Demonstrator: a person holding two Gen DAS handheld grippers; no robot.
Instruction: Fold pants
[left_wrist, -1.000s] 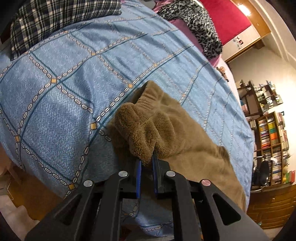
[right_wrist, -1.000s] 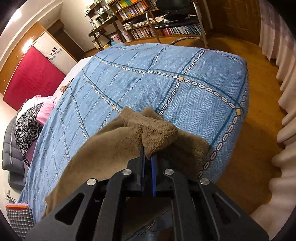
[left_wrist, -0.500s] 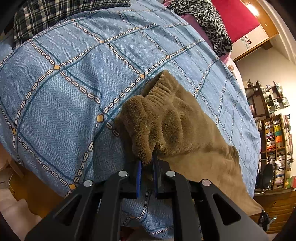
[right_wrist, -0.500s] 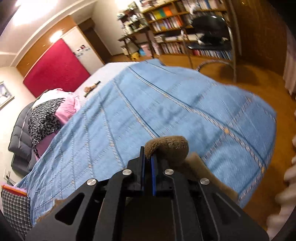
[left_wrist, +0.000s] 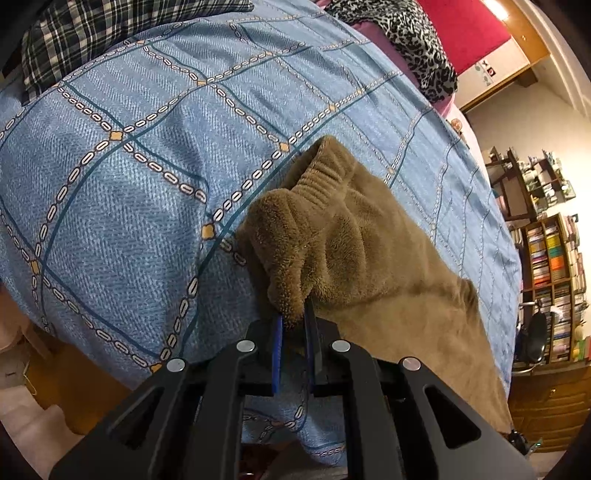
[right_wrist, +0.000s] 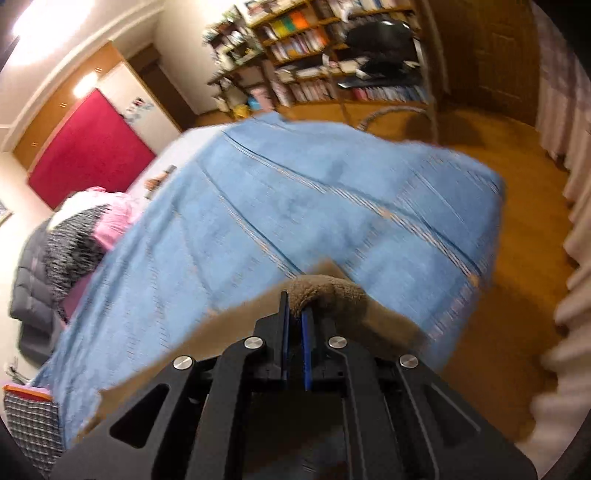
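Note:
Brown fleece pants (left_wrist: 369, 266) lie on a bed with a blue patterned cover (left_wrist: 129, 155). My left gripper (left_wrist: 293, 321) is shut on a bunched fold at the ribbed waistband end, low over the bed's near edge. My right gripper (right_wrist: 294, 314) is shut on the other end of the pants (right_wrist: 325, 291) and holds it lifted above the blue cover (right_wrist: 295, 206). The right wrist view is motion-blurred. The rest of the fabric hangs under the right gripper, mostly hidden.
A plaid cloth (left_wrist: 92, 33) and a leopard-print cloth (left_wrist: 413, 40) lie at the bed's far side. Bookshelves (right_wrist: 314, 48) and a chair (right_wrist: 384, 48) stand beyond the bed. Curtains (right_wrist: 569, 184) hang at the right over a wooden floor (right_wrist: 517, 314).
My right gripper has lifted its end of the pants up off the bed and swung. My left gripper has stayed on the waistband, shifting slightly closer over the bed.

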